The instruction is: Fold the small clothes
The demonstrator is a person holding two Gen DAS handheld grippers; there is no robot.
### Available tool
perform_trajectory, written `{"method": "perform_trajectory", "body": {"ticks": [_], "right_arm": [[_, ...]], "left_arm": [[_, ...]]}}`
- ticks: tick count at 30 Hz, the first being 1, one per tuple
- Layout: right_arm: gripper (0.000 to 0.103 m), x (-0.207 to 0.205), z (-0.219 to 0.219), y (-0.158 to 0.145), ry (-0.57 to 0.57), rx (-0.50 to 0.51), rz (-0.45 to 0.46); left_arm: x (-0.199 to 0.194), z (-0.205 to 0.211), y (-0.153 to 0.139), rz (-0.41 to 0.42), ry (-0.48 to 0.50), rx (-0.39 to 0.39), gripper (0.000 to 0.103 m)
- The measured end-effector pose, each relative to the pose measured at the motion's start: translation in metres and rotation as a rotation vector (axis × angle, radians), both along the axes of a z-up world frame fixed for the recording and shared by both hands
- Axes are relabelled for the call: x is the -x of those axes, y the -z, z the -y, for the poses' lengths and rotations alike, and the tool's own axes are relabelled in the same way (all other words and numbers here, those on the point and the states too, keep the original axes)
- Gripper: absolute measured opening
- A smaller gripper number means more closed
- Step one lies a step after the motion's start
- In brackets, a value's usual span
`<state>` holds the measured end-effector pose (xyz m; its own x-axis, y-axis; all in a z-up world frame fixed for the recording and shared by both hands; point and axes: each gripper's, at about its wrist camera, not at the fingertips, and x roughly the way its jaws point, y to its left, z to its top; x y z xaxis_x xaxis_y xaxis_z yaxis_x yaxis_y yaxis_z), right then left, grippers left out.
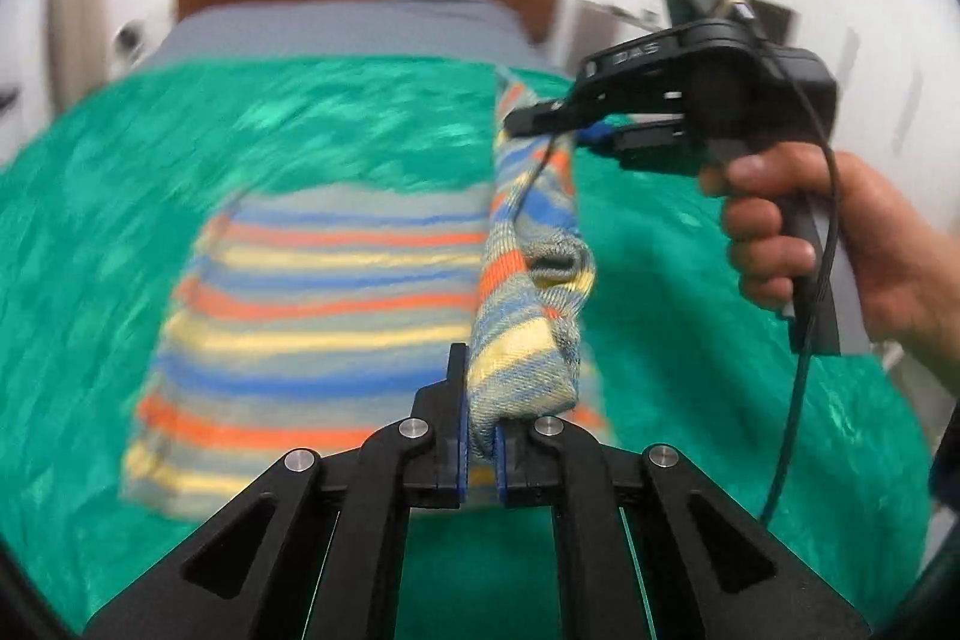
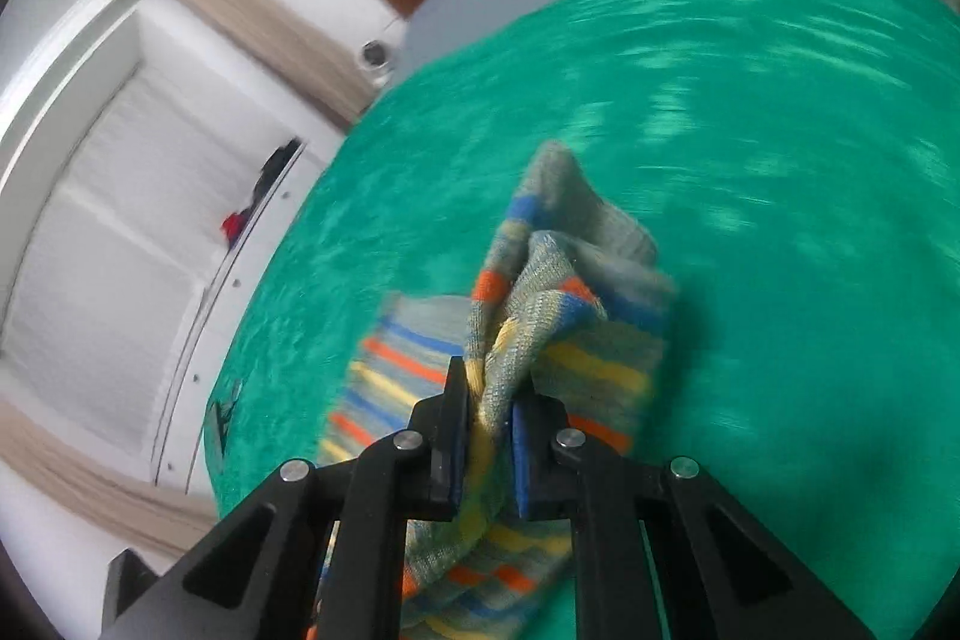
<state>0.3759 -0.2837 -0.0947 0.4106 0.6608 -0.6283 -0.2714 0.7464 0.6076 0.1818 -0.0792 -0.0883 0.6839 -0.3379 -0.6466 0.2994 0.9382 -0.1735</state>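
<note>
Left claw (image 1: 480,451) pinches near end of cloth (image 1: 312,316) edge. Right claw (image 2: 489,445) pinches far end of same edge. Raised edge hangs taut between claws; rest of cloth lies flat on blanket (image 1: 120,196), left of both claws. Judged step: fold edge over. Carry both claws leftward level, keep edge taut, lay onto flat part, align sides before releasing.

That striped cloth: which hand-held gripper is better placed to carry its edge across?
Neither alone, likely: the left hand-held gripper and right hand-held gripper each pinch the striped cloth on its lifted edge above the green blanket.
</note>
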Motion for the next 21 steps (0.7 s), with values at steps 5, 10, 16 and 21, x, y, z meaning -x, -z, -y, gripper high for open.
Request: {"method": "perform_trajectory", "body": {"ticks": [5, 10, 16, 21], "right_arm": [[0.013, -0.012, -0.094, 0.017, -0.09, 0.04, -0.024], [0.013, -0.015, -0.15, 0.045, -0.122, 0.071, -0.047], [0.045, -0.011, -0.161, 0.054, -0.127, -0.027, -0.082], [0.045, 0.02, -0.114, 0.019, -0.101, 0.051, 0.016]], "left_arm": [[0.003, -0.068, 0.016, -0.054, -0.136, 0.013, 0.004], [0.0, -0.094, 0.035, -0.107, -0.198, 0.027, 0.005], [0.014, -0.117, 0.034, -0.145, -0.247, 0.033, 0.059], [0.015, -0.117, 0.017, -0.103, -0.218, 0.067, 0.076]]}}
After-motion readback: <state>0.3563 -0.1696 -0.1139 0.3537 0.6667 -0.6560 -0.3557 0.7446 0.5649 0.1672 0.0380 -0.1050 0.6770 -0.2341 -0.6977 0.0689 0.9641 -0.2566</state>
